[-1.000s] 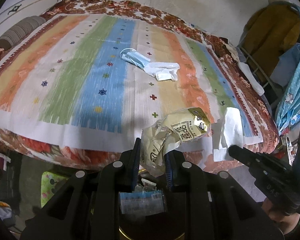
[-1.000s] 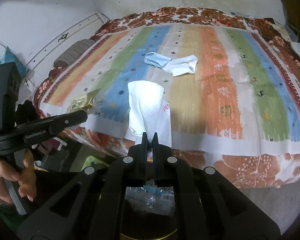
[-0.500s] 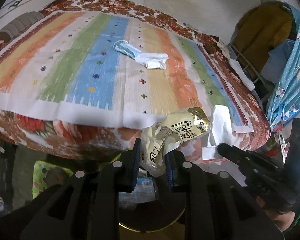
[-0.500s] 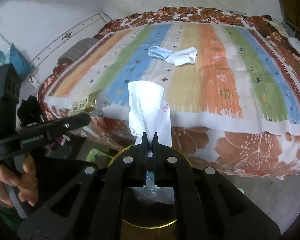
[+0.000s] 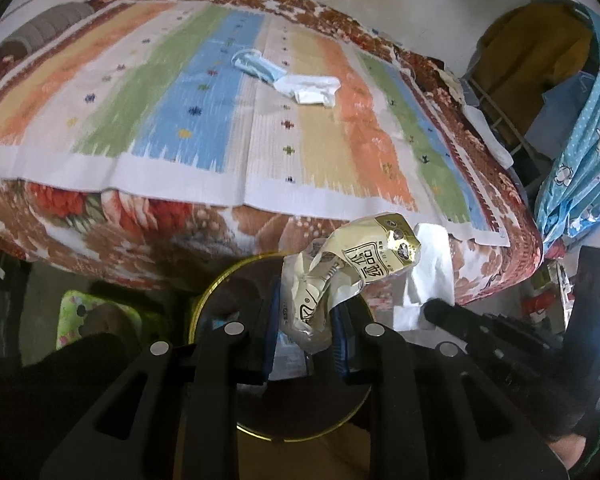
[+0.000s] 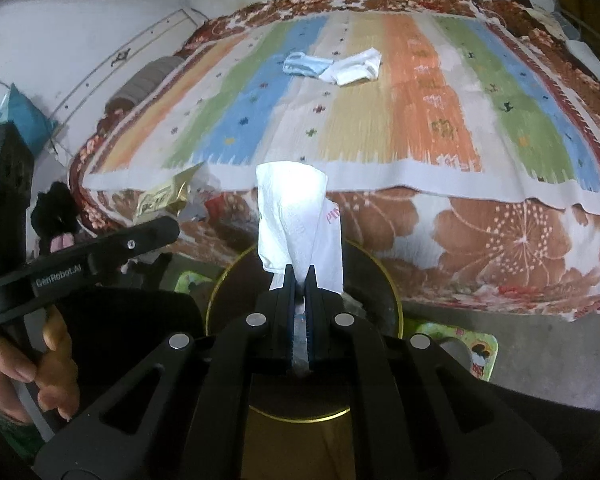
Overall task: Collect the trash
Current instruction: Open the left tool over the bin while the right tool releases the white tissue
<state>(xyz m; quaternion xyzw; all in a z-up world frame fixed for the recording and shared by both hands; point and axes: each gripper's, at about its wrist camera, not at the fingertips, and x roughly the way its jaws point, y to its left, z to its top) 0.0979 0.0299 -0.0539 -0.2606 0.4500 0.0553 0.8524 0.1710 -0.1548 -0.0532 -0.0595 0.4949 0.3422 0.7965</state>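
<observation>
The left gripper (image 5: 306, 320) clamps a crumpled wrapper (image 5: 352, 268), the right gripper (image 6: 299, 280) pinches a white tissue (image 6: 292, 216) — both past the bed's near edge (image 6: 460, 196), over a gold-rimmed bin (image 6: 392, 300) just below them. Papers lie inside. Far ahead, a mask (image 5: 256, 65) and tissue wad (image 5: 310, 89) remain on the blanket.

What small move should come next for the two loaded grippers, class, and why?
Probably open both over the bin: the left gripper holds a crumpled snack wrapper, the right gripper a white tissue, and the gold-rimmed bin sits right beneath them.
</observation>
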